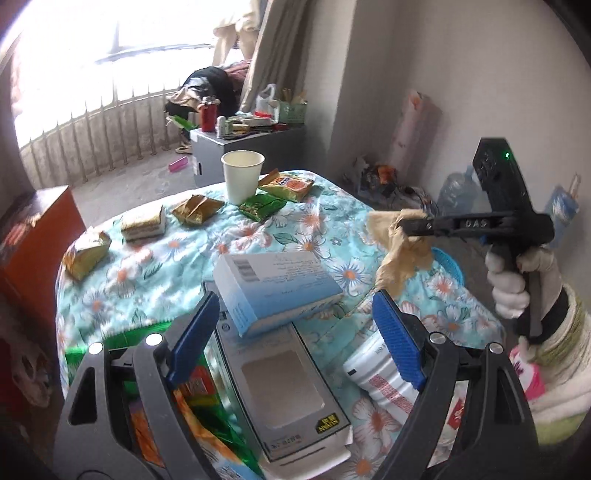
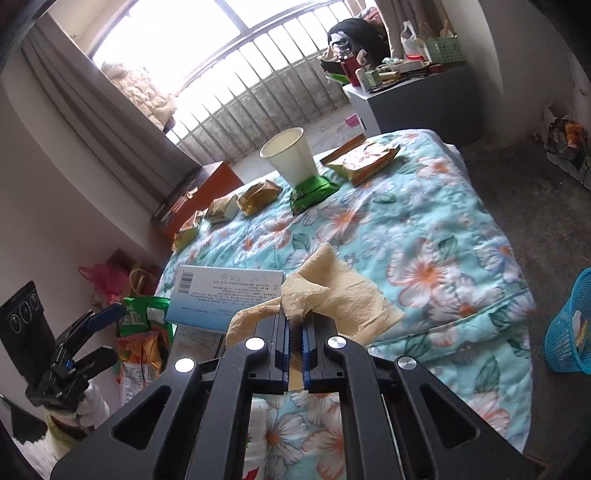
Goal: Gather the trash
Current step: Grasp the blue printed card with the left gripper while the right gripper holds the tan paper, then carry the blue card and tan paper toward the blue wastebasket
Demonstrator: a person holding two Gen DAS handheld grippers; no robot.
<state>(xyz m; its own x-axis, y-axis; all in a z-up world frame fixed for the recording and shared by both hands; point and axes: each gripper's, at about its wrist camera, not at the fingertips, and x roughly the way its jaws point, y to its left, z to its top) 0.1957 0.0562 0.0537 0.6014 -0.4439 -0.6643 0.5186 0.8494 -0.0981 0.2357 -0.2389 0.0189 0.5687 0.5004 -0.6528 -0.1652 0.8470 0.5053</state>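
The left wrist camera is looking along its own blue fingers (image 1: pixel 199 332), low and close over the floral cover (image 1: pixel 303 229), facing the window (image 1: pixel 92 44). The right wrist camera is sitting higher, looking down across the same cover (image 2: pixel 424 236) toward that window (image 2: pixel 177 33). Both views are sharing the paper cup (image 1: pixel 242 176) (image 2: pixel 290 157) and the blue-white box (image 1: pixel 277 288) (image 2: pixel 225 295). Each view is also showing the other gripper at its edge.

Floral quilt (image 2: pixel 424 236) over table; grey cabinet (image 2: pixel 413 99) near window railing (image 2: pixel 236 110); orange box (image 1: pixel 40 229) beside.
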